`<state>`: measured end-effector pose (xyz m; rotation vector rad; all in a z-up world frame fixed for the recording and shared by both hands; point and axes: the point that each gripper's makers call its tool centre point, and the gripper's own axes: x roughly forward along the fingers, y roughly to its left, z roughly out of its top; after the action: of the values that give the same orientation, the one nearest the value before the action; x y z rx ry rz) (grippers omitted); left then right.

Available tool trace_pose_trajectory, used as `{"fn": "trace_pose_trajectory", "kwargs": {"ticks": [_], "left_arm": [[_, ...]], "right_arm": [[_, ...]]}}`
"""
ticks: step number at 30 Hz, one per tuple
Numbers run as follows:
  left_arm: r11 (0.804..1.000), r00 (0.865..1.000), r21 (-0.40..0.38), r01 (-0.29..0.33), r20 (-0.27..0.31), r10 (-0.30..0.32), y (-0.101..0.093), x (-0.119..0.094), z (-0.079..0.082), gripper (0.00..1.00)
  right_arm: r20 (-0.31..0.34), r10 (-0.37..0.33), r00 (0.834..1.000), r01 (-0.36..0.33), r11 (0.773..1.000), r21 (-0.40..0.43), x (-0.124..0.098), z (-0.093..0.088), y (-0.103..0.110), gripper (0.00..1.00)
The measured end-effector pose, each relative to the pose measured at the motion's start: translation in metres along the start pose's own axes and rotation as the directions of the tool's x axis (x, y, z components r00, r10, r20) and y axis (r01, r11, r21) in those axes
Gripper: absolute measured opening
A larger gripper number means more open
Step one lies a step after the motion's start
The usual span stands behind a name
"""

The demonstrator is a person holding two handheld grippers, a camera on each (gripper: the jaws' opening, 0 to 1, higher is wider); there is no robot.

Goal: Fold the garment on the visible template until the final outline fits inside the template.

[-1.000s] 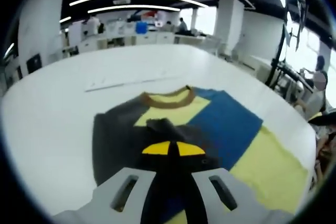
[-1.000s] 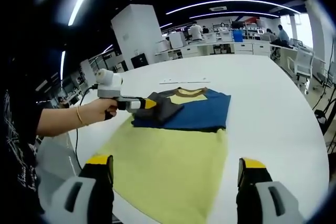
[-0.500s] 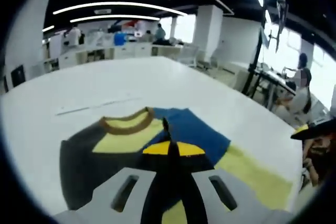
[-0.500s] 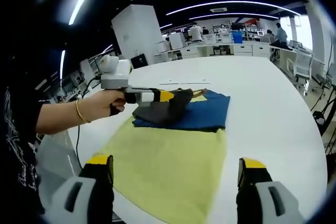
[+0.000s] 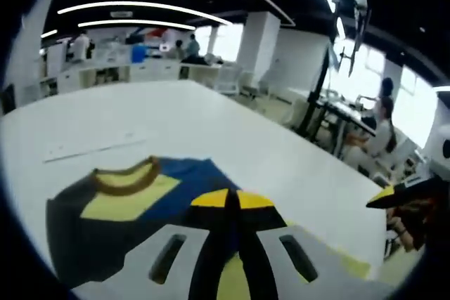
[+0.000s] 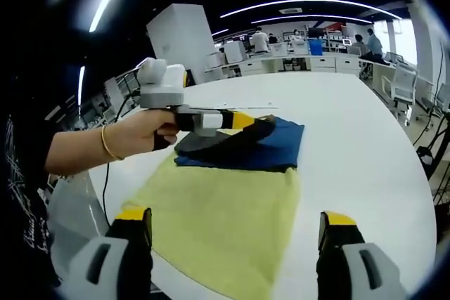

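On a large white oval table (image 6: 365, 131) in an open office lies a colour-block knit jumper (image 6: 232, 194), its pale yellow lower body spread flat nearest the viewer, its blue and charcoal upper part further off. No separate template outline can be made out under it.

At the left, a person's hand (image 6: 144, 133) holds the left gripper (image 6: 242, 121), whose yellow-tipped jaws are pinched tight on the charcoal sleeve (image 6: 221, 142), lifting it over the blue chest panel (image 6: 281, 147). In the left gripper view the jaws meet with dark fabric between them, and the brown ribbed collar (image 5: 126, 177) lies to the left.

To fold well, the sleeve should likely be carried across, laid flat with its edge parallel to the body, then let go low so it does not bunch.

At the right, the right gripper (image 6: 233, 233) hovers above the yellow hem, jaws wide apart and holding nothing.
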<state>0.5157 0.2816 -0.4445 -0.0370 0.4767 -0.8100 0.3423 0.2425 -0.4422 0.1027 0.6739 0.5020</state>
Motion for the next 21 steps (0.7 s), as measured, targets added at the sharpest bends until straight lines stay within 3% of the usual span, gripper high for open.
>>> {"fn": "trace_pose_trajectory", "kwargs": {"ticks": [7, 21], "left_arm": [[0.998, 0.998, -0.026, 0.062, 0.005, -0.061, -0.019, 0.005, -0.001, 0.0], [0.993, 0.991, -0.06, 0.106, -0.072, -0.11, -0.036, 0.013, -0.038, 0.0]], "right_arm": [[-0.006, -0.002, 1.0, 0.002, 1.0, 0.0, 0.0, -0.001, 0.0, 0.99], [-0.023, -0.004, 1.0, 0.004, 1.0, 0.015, -0.001, -0.008, -0.001, 0.99]]}}
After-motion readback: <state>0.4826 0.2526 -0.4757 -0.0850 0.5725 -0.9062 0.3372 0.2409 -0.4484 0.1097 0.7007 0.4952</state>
